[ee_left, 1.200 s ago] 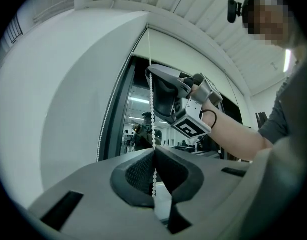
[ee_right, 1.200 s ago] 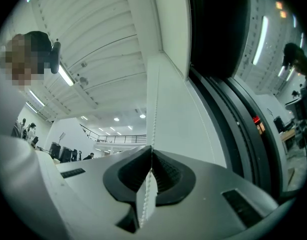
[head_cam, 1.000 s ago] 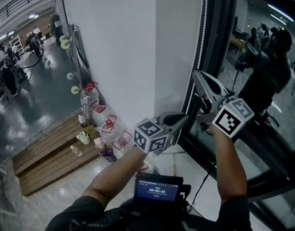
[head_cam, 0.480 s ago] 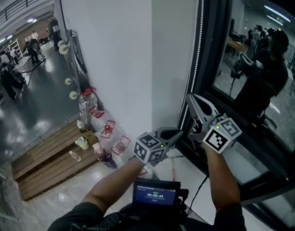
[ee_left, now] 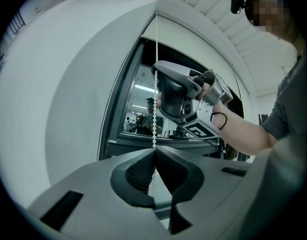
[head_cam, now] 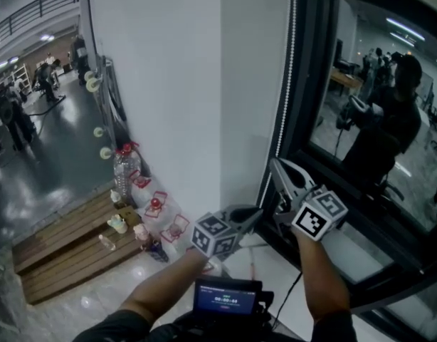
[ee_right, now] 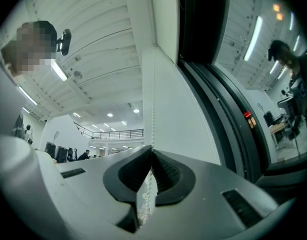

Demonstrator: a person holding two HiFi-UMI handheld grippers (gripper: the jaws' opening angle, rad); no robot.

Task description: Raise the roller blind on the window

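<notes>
A white bead chain (head_cam: pixel 286 84) hangs down the dark window frame (head_cam: pixel 311 70) beside the white wall. My left gripper (head_cam: pixel 255 214) is shut on the chain low down; in the left gripper view the bead chain (ee_left: pixel 155 84) runs straight down into the closed left gripper (ee_left: pixel 154 151). My right gripper (head_cam: pixel 277 171) points up the frame just above it and is shut on the same run; in the right gripper view the bead chain (ee_right: pixel 152 119) enters the closed right gripper (ee_right: pixel 152 151). In the left gripper view the right gripper (ee_left: pixel 179 96) shows around the chain.
The window glass (head_cam: pixel 368 120) mirrors the person. Below, on the floor at the left, stand a water bottle (head_cam: pixel 123 166), small red-topped items (head_cam: pixel 156 205) and a wooden pallet (head_cam: pixel 62 248). A small screen (head_cam: pixel 220 296) sits at the person's chest. People move in the hall at far left.
Both grippers have come down along the window frame, still closed on the chain, with the right one staying above the left.
</notes>
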